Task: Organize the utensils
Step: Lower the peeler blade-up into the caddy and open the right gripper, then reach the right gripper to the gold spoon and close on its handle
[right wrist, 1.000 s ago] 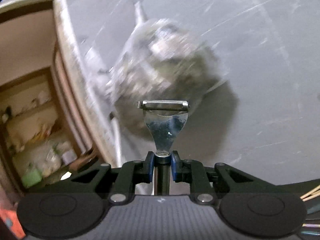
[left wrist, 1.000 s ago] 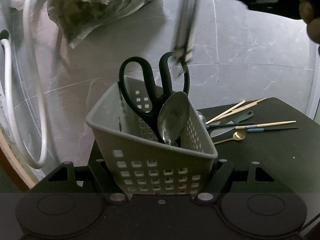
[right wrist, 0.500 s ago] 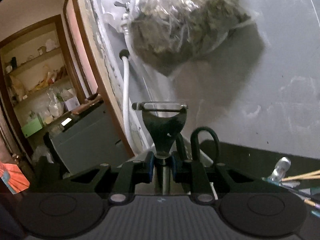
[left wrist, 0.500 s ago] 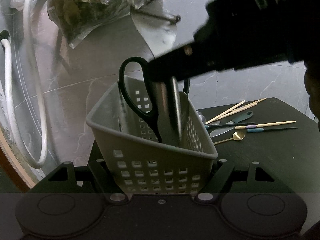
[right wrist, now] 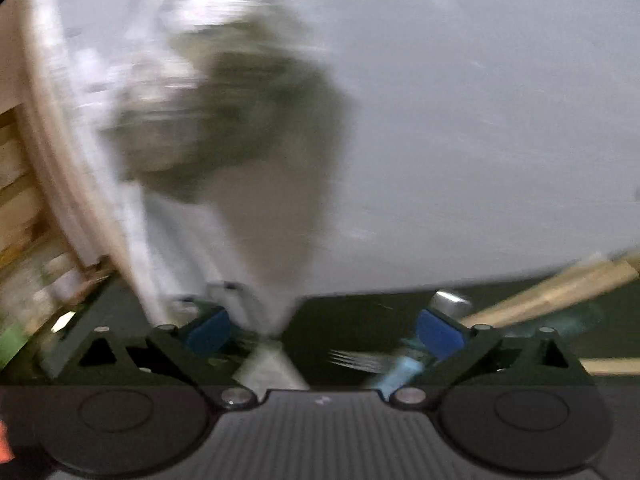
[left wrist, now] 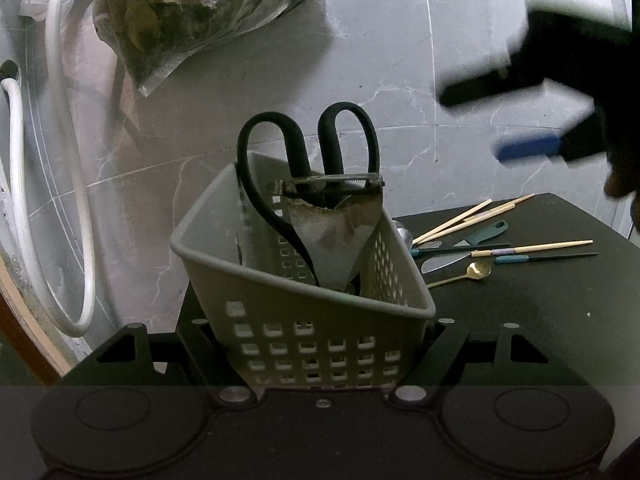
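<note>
Between the left gripper's [left wrist: 320,344] clamped fingers sits the grey basket [left wrist: 280,280], held steady by its near wall. Inside it, beyond the fingertips, the peeler [left wrist: 340,232] leans against the black scissors [left wrist: 304,152]. Off to the right, the right gripper [left wrist: 520,120] is opening wide, nothing between its jaws. Next, it should drop onto the loose chopsticks [left wrist: 472,220] and gold spoon [left wrist: 476,270], taking one piece cleanly.

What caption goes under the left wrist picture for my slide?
Left gripper holds the grey basket with scissors and peeler inside; more utensils wait on the black table.
</note>
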{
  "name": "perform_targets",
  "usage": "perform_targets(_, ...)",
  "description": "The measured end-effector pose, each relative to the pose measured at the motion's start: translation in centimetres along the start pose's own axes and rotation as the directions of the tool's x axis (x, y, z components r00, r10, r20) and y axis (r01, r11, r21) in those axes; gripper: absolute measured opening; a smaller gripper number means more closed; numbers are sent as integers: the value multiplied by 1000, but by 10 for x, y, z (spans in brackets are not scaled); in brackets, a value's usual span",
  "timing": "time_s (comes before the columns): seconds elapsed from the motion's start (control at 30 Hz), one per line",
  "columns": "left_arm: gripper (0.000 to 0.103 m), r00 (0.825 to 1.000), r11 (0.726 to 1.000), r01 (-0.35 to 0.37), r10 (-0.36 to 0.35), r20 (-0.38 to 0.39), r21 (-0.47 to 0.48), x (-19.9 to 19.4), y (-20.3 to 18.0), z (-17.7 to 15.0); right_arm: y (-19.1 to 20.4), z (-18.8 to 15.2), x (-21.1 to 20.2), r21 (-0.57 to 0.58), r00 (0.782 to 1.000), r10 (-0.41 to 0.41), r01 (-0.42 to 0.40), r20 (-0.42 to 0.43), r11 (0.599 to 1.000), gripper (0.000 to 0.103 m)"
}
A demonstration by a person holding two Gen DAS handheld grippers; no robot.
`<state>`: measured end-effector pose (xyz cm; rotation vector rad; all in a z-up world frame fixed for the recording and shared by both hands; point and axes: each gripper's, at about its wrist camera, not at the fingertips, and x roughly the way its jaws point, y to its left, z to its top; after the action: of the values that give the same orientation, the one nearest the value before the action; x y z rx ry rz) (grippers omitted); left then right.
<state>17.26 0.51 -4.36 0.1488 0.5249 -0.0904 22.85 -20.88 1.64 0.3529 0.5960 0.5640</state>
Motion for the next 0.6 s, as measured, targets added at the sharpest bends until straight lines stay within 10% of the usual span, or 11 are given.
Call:
perform_targets(0.23,78,1000,1000,-1,1,-5,2,0,0,1,-76,-28,21,259,965,-195,237,-178,936,103)
perform_targets(0.6,78,1000,1000,-6,6,-15,-2,1,-1,3,-107,-45,47,296,942,-239,304,-236,906,103)
